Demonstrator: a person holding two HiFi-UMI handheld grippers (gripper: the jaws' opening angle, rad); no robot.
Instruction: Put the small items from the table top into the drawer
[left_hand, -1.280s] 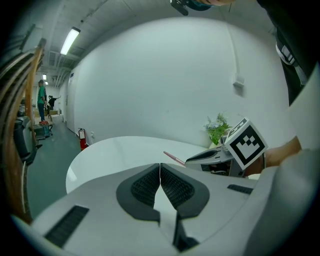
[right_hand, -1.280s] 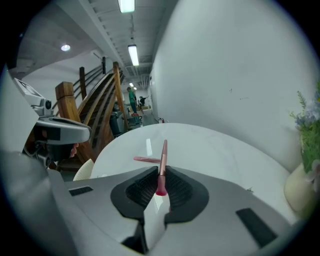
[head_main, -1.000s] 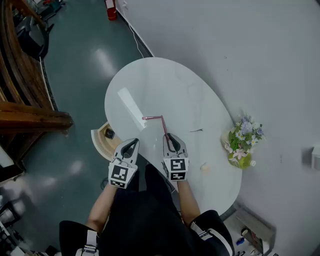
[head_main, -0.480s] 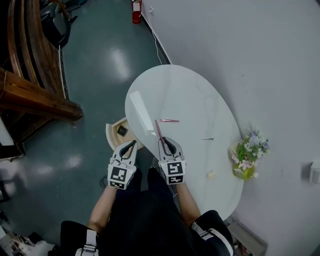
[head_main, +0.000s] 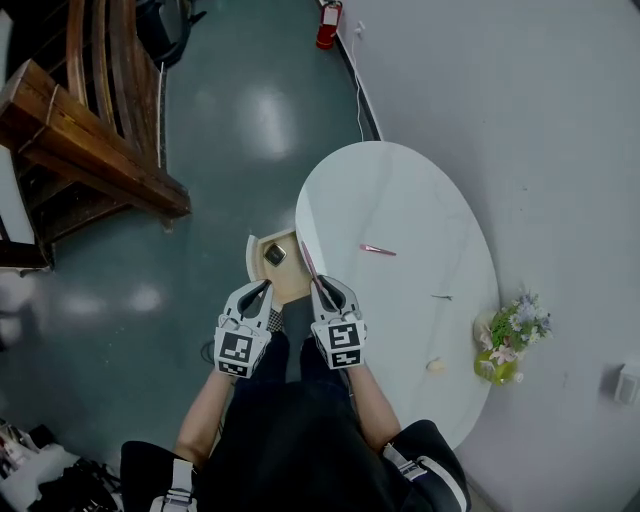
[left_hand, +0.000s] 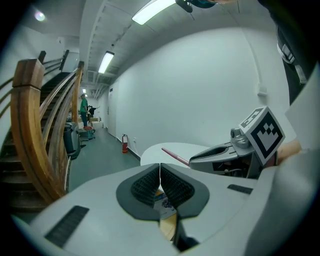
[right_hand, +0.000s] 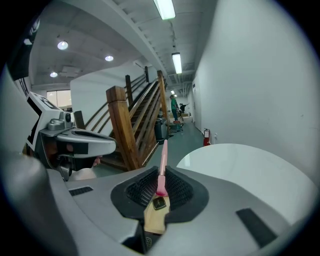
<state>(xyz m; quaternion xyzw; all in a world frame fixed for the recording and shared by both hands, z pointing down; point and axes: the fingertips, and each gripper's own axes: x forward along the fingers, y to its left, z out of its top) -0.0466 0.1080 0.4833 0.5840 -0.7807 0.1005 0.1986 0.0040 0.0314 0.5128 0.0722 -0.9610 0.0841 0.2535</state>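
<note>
My right gripper (head_main: 322, 286) is shut on a thin pink stick (head_main: 306, 262), which pokes forward over the open wooden drawer (head_main: 292, 282) at the left edge of the white oval table (head_main: 400, 200). In the right gripper view the stick (right_hand: 162, 157) rises from between the pads, with the drawer (right_hand: 155, 220) and a small dark square item (right_hand: 159, 203) below. That item (head_main: 274, 255) lies in the drawer. A second pink stick (head_main: 377, 249), a tiny dark item (head_main: 440, 296) and a small beige piece (head_main: 435, 366) lie on the table. My left gripper (head_main: 262, 289) hangs beside the drawer, shut and empty.
A vase of flowers (head_main: 503, 342) stands at the table's right edge by the wall. A wooden staircase (head_main: 90, 150) fills the upper left across the floor. A red fire extinguisher (head_main: 328, 22) and a cable run along the wall at the top.
Both grippers have swung left from over the table top to the drawer side, the right one carrying one pink stick along. The other pink stick stayed on the table.
</note>
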